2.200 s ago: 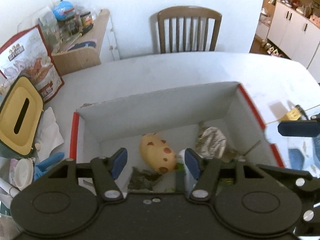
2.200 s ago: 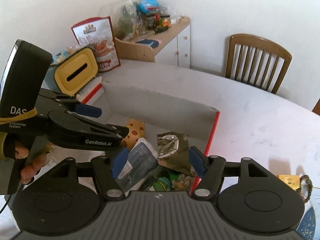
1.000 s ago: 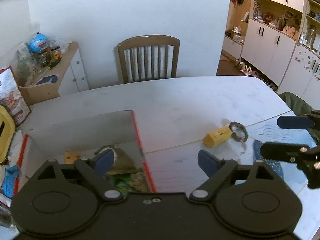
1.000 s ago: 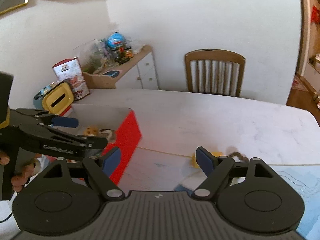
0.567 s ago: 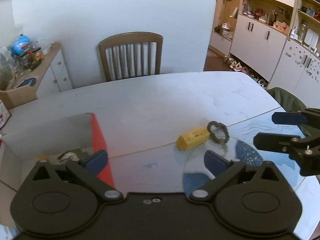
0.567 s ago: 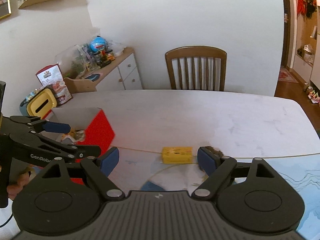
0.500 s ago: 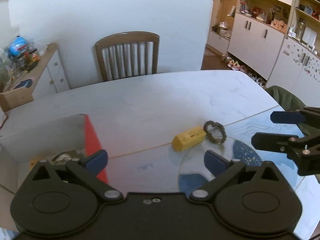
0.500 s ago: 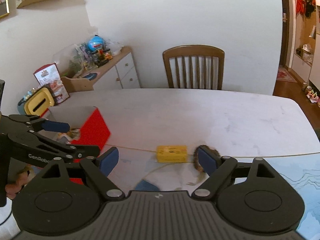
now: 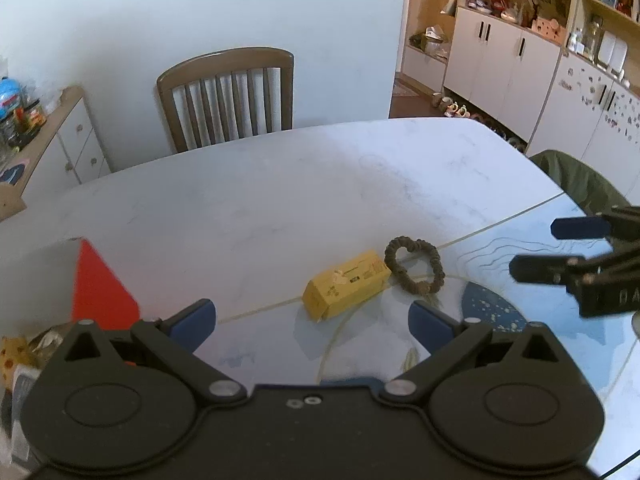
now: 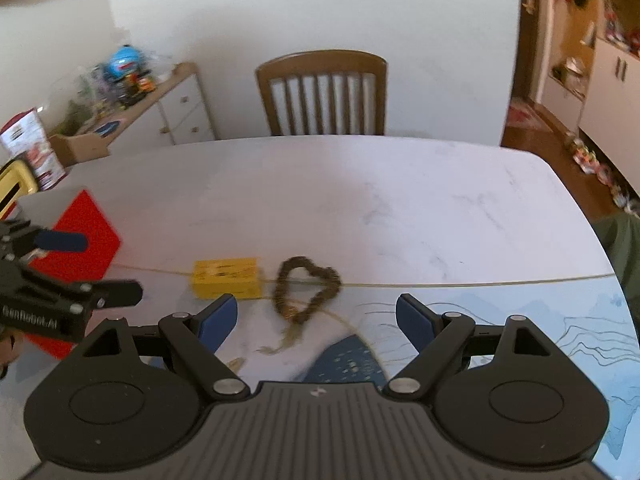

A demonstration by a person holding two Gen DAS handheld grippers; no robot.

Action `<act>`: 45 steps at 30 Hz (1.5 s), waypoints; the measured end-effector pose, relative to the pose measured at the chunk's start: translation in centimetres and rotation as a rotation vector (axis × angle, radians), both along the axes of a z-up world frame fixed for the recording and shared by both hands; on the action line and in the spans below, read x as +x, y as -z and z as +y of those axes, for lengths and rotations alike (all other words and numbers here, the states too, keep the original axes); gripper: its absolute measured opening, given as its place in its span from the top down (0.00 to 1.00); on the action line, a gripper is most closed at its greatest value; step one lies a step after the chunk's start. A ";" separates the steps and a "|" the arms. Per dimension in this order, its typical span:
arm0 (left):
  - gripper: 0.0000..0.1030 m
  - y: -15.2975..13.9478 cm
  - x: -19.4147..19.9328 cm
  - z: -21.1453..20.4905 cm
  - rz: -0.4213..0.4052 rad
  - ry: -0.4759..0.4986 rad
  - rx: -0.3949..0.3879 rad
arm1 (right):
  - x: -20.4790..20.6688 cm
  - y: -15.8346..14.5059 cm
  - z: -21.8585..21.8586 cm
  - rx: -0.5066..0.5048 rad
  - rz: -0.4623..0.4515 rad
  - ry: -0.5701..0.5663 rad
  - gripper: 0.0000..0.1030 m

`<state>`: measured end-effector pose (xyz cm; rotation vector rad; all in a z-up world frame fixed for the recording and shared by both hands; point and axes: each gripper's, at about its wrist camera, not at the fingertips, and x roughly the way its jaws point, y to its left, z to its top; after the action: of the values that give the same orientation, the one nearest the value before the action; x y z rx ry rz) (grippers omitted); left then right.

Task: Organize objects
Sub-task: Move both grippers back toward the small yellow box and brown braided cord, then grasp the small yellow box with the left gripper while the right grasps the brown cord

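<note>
Leftmost, a red-sided cardboard box point(image 9: 100, 292) at the worktop point(image 9: 280, 200) edge, with crumpled wrappers and a spotted yellow item just visible inside at the left wrist view's lower left corner. Beside it, over bare worktop, left gripper point(image 9: 312, 316), blue-padded fingers point(image 9: 192, 320) spread wide, holding nothing. Just ahead between those fingers, a small yellow carton point(image 9: 346, 284) lying flat on its long side, angled, straddling a thin seam line in the worktop. Touching or nearly touching its right end, a dark brownish scrunchie point(image 9: 416, 266), bent into a rough heart shape in the right wrist view point(image 10: 306, 290), loose threads trailing toward the camera. Further right, right gripper point(image 10: 316, 322), fingers point(image 10: 416, 322) likewise wide apart and empty, hovering above a blue patterned mat point(image 10: 520, 320), scrunchie lying between and ahead of them. Behind the worktop, a wooden slat-back chair point(image 10: 322, 92) against the white wall; white cabinets point(image 9: 500, 52) at far right.
</note>
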<state>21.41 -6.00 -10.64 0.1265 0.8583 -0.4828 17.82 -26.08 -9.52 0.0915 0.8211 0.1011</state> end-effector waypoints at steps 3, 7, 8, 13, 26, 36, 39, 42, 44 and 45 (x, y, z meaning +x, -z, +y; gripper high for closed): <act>0.01 0.9 0.5 -1.1 -0.005 0.012 0.013 | 1.1 1.0 -0.4 -0.005 0.017 0.011 0.16; 0.01 1.7 0.9 -2.4 -0.026 0.056 0.050 | 2.5 2.3 -0.8 -0.015 0.041 0.012 0.16; 0.01 1.9 1.1 -2.7 -0.036 0.070 0.058 | 2.9 2.6 -1.0 -0.015 0.050 0.009 0.16; 0.01 3.2 2.2 -3.8 -0.045 0.105 0.089 | 4.5 4.4 -1.4 -0.015 0.092 0.005 0.16; 0.01 6.3 4.3 -5.2 -0.023 0.123 0.127 | 7.4 7.2 0.2 -0.088 0.126 -0.052 0.23; 0.20 7.7 5.2 -6.0 -0.031 0.155 0.158 | 8.6 8.8 2.1 -0.115 0.152 -0.111 0.54; 0.26 7.6 4.8 -6.3 -0.044 0.177 0.164 | 8.7 8.9 2.4 -0.119 0.148 -0.118 0.62; 0.38 7.7 4.8 -6.4 -0.041 0.186 0.155 | 8.6 8.8 2.5 -0.120 0.145 -0.111 0.69; 0.46 7.7 4.9 -6.4 -0.030 0.183 0.141 | 8.6 8.8 2.6 -0.122 0.146 -0.109 0.79; 0.47 7.6 4.9 -6.5 -0.028 0.178 0.138 | 8.5 8.8 2.7 -0.122 0.146 -0.108 0.81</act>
<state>26.33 -12.45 -18.26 0.3383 0.8563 -0.5867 26.35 -23.40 -18.31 -0.0610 0.9765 0.1474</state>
